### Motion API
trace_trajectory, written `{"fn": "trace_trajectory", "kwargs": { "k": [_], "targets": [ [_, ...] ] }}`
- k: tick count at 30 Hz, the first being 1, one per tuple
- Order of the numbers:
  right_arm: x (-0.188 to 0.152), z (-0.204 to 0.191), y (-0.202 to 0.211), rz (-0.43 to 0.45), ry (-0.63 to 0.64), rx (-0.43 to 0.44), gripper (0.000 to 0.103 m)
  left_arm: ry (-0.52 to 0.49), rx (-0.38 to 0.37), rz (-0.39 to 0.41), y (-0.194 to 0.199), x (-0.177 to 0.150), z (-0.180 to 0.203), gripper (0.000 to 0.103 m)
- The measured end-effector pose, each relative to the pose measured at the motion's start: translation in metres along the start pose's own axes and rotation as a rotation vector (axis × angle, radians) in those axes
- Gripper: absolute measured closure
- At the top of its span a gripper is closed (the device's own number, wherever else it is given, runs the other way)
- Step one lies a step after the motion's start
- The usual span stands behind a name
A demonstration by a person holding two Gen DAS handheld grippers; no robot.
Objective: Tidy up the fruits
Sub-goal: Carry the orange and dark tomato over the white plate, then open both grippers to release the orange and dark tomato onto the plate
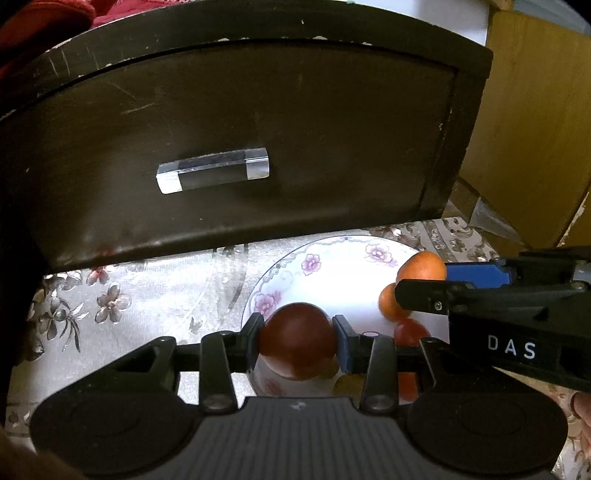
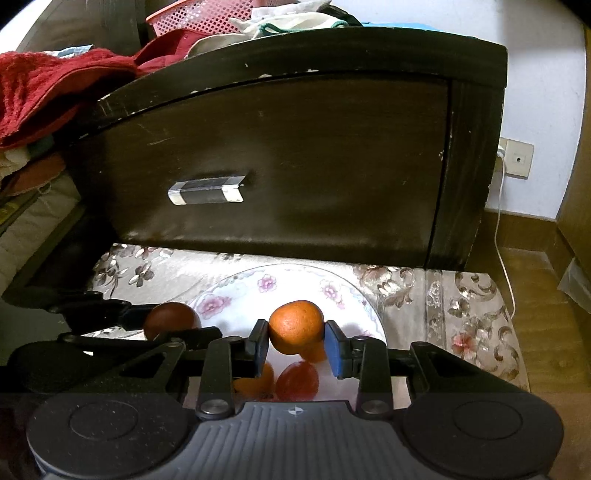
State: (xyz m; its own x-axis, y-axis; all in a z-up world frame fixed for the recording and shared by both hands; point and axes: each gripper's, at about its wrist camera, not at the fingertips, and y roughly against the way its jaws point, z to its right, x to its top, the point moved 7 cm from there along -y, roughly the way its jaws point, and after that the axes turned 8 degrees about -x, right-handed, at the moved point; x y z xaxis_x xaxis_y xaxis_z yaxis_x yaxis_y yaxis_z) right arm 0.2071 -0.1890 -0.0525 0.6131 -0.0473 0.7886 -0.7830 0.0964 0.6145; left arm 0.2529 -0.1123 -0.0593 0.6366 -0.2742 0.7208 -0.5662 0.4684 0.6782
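Observation:
My left gripper (image 1: 297, 341) is shut on a dark red round fruit (image 1: 297, 339), held just above the near rim of a white flowered plate (image 1: 332, 280). My right gripper (image 2: 297, 345) is shut on an orange mandarin (image 2: 295, 326) over the same plate (image 2: 236, 299). In the left wrist view the right gripper (image 1: 424, 284) comes in from the right with that mandarin (image 1: 421, 267) in it. On the plate lie another mandarin (image 1: 391, 304) and a red tomato-like fruit (image 1: 410, 330). The right wrist view shows the red fruit (image 2: 297, 380), an orange one (image 2: 255, 384) and the dark fruit (image 2: 171, 319) in the left gripper.
A dark wooden nightstand (image 2: 288, 166) with a clear bar handle (image 2: 207, 190) rises right behind the plate. The plate rests on a floral cushion (image 2: 461, 317). Red cloth (image 2: 44, 88) and a pink basket (image 2: 199, 16) top the nightstand. A white cable (image 2: 500, 236) hangs at the right by the wall.

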Motion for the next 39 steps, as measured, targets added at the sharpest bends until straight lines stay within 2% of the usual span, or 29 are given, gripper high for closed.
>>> {"fn": "trace_trajectory", "kwargs": {
  "k": [17,39],
  "targets": [
    [0.0,-0.001,-0.027,-0.016,0.035,-0.013,0.073,-0.003,0.009,-0.012,-0.014,-0.003,-0.011,0.059],
    [-0.001,-0.005,-0.025,-0.007,0.053,-0.012,0.07,-0.009,0.035,-0.007,-0.009,-0.006,-0.011,0.058]
  ]
}}
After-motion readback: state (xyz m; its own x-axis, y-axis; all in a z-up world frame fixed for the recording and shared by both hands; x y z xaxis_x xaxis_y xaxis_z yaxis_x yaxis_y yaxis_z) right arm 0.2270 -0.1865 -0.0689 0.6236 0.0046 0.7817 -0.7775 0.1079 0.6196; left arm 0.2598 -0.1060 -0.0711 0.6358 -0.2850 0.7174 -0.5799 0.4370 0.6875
